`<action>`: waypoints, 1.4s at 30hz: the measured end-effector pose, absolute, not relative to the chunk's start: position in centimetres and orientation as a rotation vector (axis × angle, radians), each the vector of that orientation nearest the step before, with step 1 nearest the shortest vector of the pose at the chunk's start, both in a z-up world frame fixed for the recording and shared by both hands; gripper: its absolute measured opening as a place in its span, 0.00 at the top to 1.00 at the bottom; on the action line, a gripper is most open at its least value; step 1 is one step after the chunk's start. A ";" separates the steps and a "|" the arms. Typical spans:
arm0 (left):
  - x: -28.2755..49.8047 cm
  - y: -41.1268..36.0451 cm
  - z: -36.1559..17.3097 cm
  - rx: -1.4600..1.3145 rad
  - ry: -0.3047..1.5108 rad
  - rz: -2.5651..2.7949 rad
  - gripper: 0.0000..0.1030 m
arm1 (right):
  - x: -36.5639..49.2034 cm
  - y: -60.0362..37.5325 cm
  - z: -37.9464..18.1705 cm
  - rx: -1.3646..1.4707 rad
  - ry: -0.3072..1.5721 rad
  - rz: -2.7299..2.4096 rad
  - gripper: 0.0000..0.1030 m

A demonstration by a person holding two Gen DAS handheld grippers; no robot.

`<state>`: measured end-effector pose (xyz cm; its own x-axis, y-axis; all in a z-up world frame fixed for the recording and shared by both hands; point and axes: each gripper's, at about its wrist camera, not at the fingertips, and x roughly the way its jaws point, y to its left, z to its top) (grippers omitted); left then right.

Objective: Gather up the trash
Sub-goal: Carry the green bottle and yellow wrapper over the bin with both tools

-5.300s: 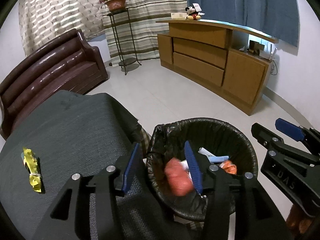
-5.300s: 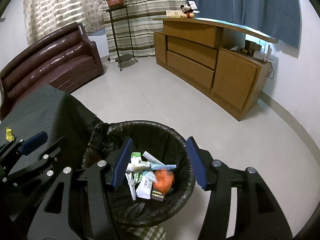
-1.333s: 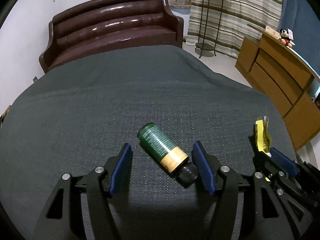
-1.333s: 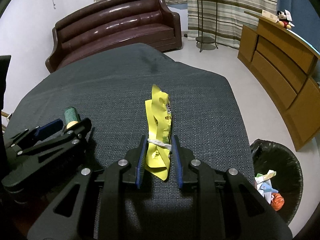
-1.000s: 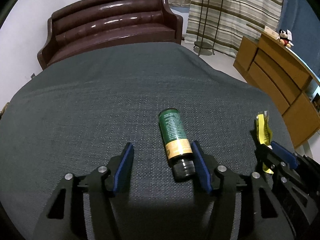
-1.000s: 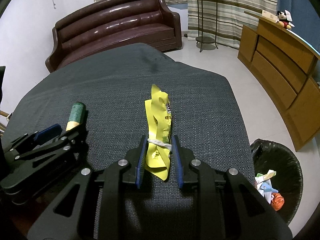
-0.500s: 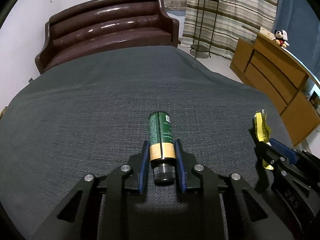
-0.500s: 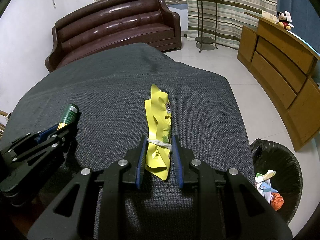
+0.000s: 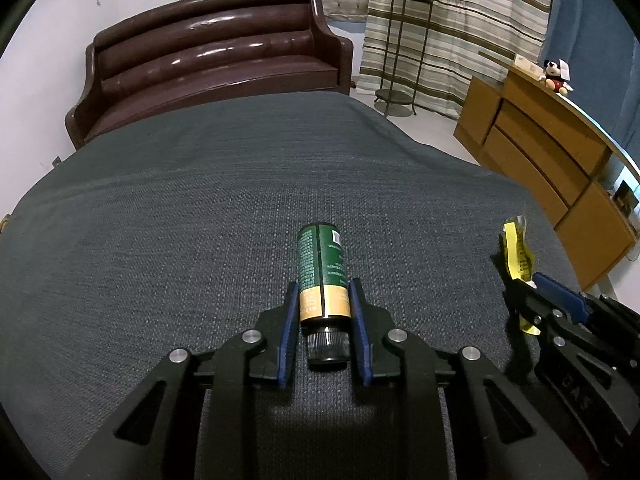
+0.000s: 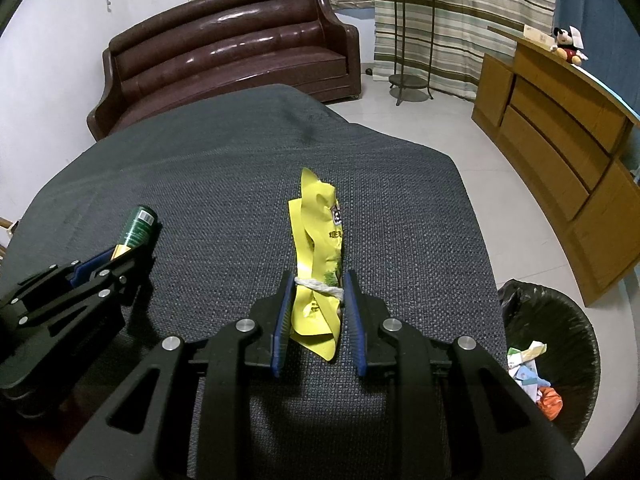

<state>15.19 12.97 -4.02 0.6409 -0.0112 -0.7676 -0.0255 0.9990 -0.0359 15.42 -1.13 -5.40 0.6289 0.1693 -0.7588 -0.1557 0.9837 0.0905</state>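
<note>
Both hands are loaded now. The left gripper (image 9: 324, 312) has its fingers clamped on the bottle (image 9: 322, 268), pads pressed against the tan band just above the black cap. The bottle lies flat on the grey-clothed bench (image 9: 200, 208), long axis running straight away from the gripper, cap end tucked back between the fingers and green body sticking out ahead. That's a grip well toward one end, so I'd expect the far end to droop a little once it's lifted.

Over on the right, the right gripper (image 10: 316, 304) is clenched on the yellow wrapper (image 10: 318, 240), fingers closing either side of the white tie around its middle. The wrapper too lies lengthwise in line with the fingers, its torn top pointing away and its lower tail hanging back toward the camera.

Here's what the next move turns on: the bin (image 10: 556, 328) sits on the floor off the bench's right edge, low and to the right of the right gripper. So the right hand is clearly the nearer one; the left, seen at the far left of the right wrist view, has the whole bench to cross. Trash is already in the black liner. My read is the wrapper goes in first with a short swing right and down, and the bottle follows.
</note>
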 end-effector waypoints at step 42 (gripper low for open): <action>7.0 1.2 0.1 0.070 0.698 -0.254 0.75 | 3.7 -15.3 0.5 0.013 0.670 -0.099 0.77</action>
